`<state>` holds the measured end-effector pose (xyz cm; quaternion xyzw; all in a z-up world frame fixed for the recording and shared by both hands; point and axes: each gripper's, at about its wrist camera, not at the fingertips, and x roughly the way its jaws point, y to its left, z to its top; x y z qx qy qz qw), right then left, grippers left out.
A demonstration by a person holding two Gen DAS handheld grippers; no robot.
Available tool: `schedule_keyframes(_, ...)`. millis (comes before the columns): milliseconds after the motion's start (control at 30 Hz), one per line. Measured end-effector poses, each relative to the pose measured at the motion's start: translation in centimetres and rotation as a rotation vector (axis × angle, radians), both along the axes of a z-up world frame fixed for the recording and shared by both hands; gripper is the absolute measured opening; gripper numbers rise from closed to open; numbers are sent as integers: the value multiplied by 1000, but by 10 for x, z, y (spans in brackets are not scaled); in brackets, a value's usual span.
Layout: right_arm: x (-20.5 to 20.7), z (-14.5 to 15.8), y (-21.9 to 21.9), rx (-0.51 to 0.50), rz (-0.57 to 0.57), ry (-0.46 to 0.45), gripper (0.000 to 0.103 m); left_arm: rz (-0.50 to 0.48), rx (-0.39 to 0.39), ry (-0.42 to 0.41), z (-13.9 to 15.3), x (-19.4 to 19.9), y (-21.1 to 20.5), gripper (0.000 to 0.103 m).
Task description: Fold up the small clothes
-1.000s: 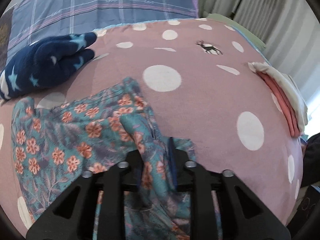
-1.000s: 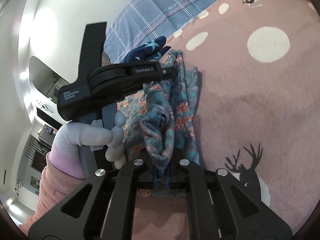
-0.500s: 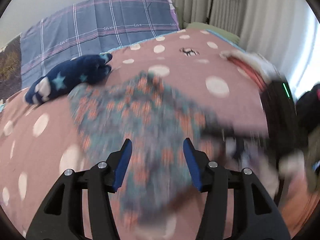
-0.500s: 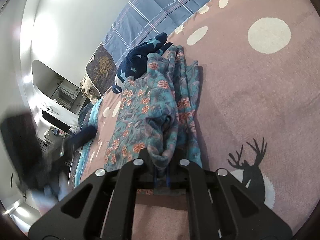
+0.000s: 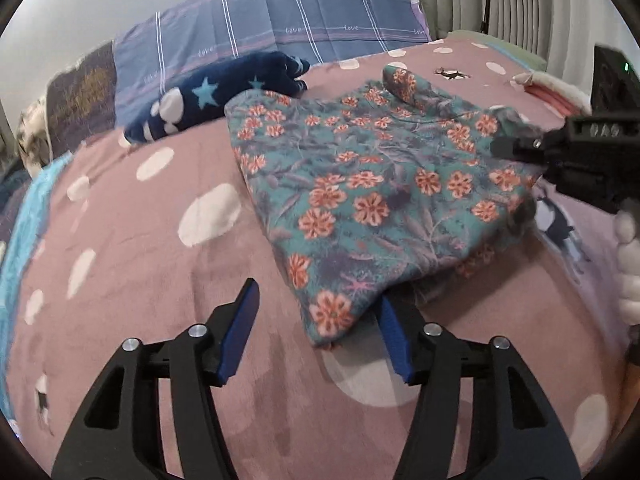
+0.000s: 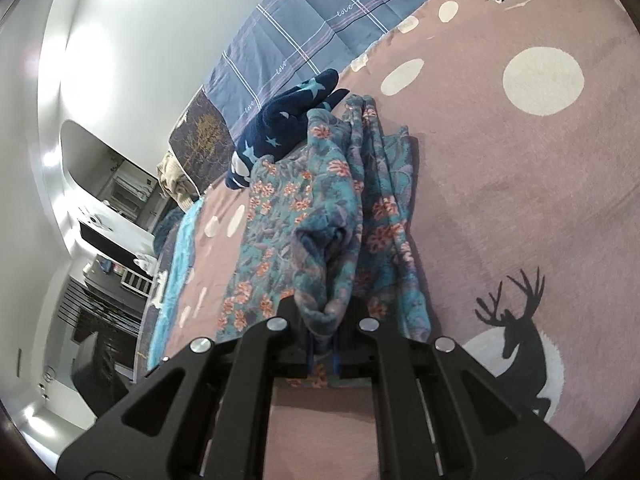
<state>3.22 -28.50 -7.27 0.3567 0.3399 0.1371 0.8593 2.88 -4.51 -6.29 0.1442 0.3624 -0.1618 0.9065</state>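
Left tongs (image 5: 316, 330) spread apart at lower centre, right tongs (image 6: 323, 350) clamped on floral garment (image 5: 384, 196) across bed (image 5: 140, 264)

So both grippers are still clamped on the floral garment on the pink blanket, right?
Not both. The left wrist view shows the left gripper open, holding nothing. Only the right gripper is shut on the floral garment, which does lie on the pink blanket.

Left gripper (image 5: 316, 318): matte black triangulated frame, cut-out struts, four silver round-head screws, blue pads (image 5: 240, 330) lining the jaws. Right gripper (image 6: 323, 350): same black frame, four silver screws, thin blue pad edges. Seen from the left wrist: black blocky body with embossed marking, small green light, pale glove-like fingers (image 5: 628, 276) below.
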Motion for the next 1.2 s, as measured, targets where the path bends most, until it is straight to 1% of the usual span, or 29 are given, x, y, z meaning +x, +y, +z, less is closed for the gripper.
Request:
schedule_keyframes(33, 0, 1, -1, 16, 0, -1, 6, 6, 9, -7, 0, 0, 1, 32)
schedule_keyframes(67, -1, 1, -3, 27, -1, -4, 6, 13, 7, -4, 1, 0, 0, 20)
schedule_keyframes(100, -3, 2, -4, 31, -3, -5, 6, 23, -2, -1, 1, -3, 4, 17)
schedule_keyframes(200, -6, -5, -6, 9, -2, 25, 6, 27, -18, 29, -4, -1, 18, 17)
schedule_keyframes(267, -4, -23, -5, -7, 3, 81, 6, 14, -20, 49, -10, -2, 21, 17)
schedule_keyframes(333, -5, -34, -6, 3, 4, 91, 6, 2, -4, 40, -12, -5, 19, 17)
schedule_keyframes(367, -6, -34, -8, 7, 6, 87, 6, -4, 2, 37, -12, -7, 18, 17)
schedule_keyframes(400, -8, -32, -7, 0, 8, 83, 9, -10, 4, 37, -11, -8, 18, 17)
schedule_keyframes(433, -9, -26, -7, -32, 8, 78, 11, -17, 0, 40, -9, -9, 19, 17)
schedule_keyframes(500, -17, -14, -5, -115, -10, 59, 19, -40, -33, 57, -3, -13, 24, 17)
schedule_keyframes(567, -26, -4, -7, -165, -31, 32, 20, -72, -107, 80, 9, -17, 33, 16)
schedule_keyframes(600, -31, 3, -9, -187, -45, 10, 20, -93, -161, 82, 19, -20, 36, 16)
schedule_keyframes(633, -32, 8, -9, -199, -52, -4, 20, -109, -192, 73, 27, -22, 38, 16)
schedule_keyframes(667, -33, 14, -9, -213, -53, -27, 19, -124, -211, 61, 33, -23, 36, 16)
schedule_keyframes(700, -32, 22, -6, -226, -37, -61, 17, -148, -234, 42, 41, -22, 33, 16)
schedule_keyframes(767, -29, 28, 0, -235, 6, -98, 15, -167, -251, 15, 45, -15, 24, 16)
schedule_keyframes(800, -24, 29, 7, -235, 38, -116, 15, -172, -249, 22, 43, -11, 19, 16)
schedule_keyframes(833, -19, 27, 12, -241, 54, -113, 15, -173, -242, 45, 36, -3, 14, 16)
schedule_keyframes(867, -13, 22, 17, -260, 59, -89, 15, -150, -215, 93, 20, 9, 8, 16)
schedule_keyframes(900, -4, 9, 20, -313, 36, -20, 14, -125, -189, 135, 6, 17, 6, 16)
schedule_keyframes(933, 0, 0, 20, -356, 10, 31, 8, -109, -181, 185, -14, 25, 5, 16)
schedule_keyframes(967, 3, -11, 18, -387, -6, 73, 0, -112, -205, 182, -19, 26, 8, 16)
schedule_keyframes(1000, 1, -20, 14, -368, -7, 75, 0, -120, -223, 166, -20, 23, 11, 16)
schedule_keyframes(1067, -5, -17, 10, -344, 0, 67, 0, -135, -222, 155, -14, 19, 12, 17)
schedule_keyframes(1133, -8, -3, 11, -350, 14, 48, 4, -135, -216, 158, -10, 18, 12, 17)
schedule_keyframes(1167, -9, 5, 12, -351, 26, 30, 6, -146, -220, 156, -5, 18, 11, 18)
schedule_keyframes(1200, -8, 14, 13, -356, 40, 2, 6, -157, -227, 149, -1, 17, 11, 18)
